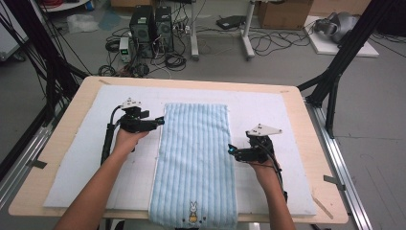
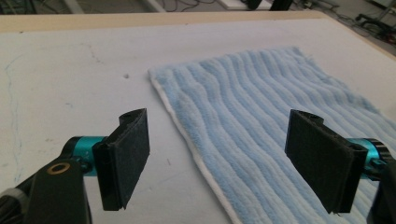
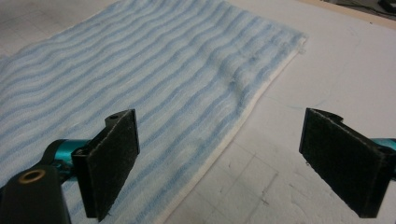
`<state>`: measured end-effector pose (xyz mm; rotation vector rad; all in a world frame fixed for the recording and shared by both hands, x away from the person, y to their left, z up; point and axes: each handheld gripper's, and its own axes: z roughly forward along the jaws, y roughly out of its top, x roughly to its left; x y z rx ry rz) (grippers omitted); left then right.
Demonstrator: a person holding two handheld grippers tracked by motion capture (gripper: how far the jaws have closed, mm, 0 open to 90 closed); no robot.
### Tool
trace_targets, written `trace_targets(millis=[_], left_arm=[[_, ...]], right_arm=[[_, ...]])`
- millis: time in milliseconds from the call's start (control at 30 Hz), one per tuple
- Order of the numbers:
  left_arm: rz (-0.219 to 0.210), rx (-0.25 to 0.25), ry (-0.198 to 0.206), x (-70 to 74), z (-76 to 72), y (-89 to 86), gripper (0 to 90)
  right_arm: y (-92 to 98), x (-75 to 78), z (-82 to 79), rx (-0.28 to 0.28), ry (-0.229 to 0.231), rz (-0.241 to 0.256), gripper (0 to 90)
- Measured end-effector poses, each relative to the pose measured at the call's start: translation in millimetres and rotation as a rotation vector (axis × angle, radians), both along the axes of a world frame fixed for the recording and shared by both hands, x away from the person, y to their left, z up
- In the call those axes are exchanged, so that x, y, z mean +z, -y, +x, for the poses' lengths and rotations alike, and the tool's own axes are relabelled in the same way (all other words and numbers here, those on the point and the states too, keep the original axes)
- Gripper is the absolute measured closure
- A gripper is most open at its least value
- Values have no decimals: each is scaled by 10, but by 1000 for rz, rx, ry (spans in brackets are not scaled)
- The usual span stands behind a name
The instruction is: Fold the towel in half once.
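A light blue striped towel [image 1: 195, 158] lies flat lengthwise down the middle of the table, its near end with a small rabbit print [image 1: 193, 212] hanging over the front edge. My left gripper [image 1: 160, 121] is open at the towel's left edge near the far end; in the left gripper view its jaws straddle the towel's white hem [image 2: 196, 158]. My right gripper [image 1: 231, 149] is open at the towel's right edge, about halfway down. In the right gripper view the towel [image 3: 140, 79] passes under the left jaw, its hem [image 3: 219, 154] running between both jaws.
A white mat [image 1: 268, 115] covers the wooden table [image 1: 311, 143]. Beyond the table, computer towers [image 1: 151, 26], cables and a cardboard box [image 1: 285, 14] sit on the floor. Black frame legs [image 1: 335, 72] stand at the right.
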<state>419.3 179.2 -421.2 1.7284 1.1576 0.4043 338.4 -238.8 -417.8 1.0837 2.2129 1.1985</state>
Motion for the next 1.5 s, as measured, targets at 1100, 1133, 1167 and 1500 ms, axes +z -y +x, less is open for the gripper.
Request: trace_targets(millis=[1100, 1133, 1167, 1500], left_arm=[[273, -126, -2, -290, 125, 362, 707], [264, -127, -4, -291, 124, 365, 754], [252, -123, -8, -291, 124, 368, 812], [153, -111, -32, -267, 146, 270, 857]], right_arm=[[-40, -51, 30, -21, -34, -22, 114], [-37, -55, 35, -17, -34, -27, 114], [-40, -58, 38, -19, -35, -27, 114], [-92, -111, 234, -71, -44, -8, 114]])
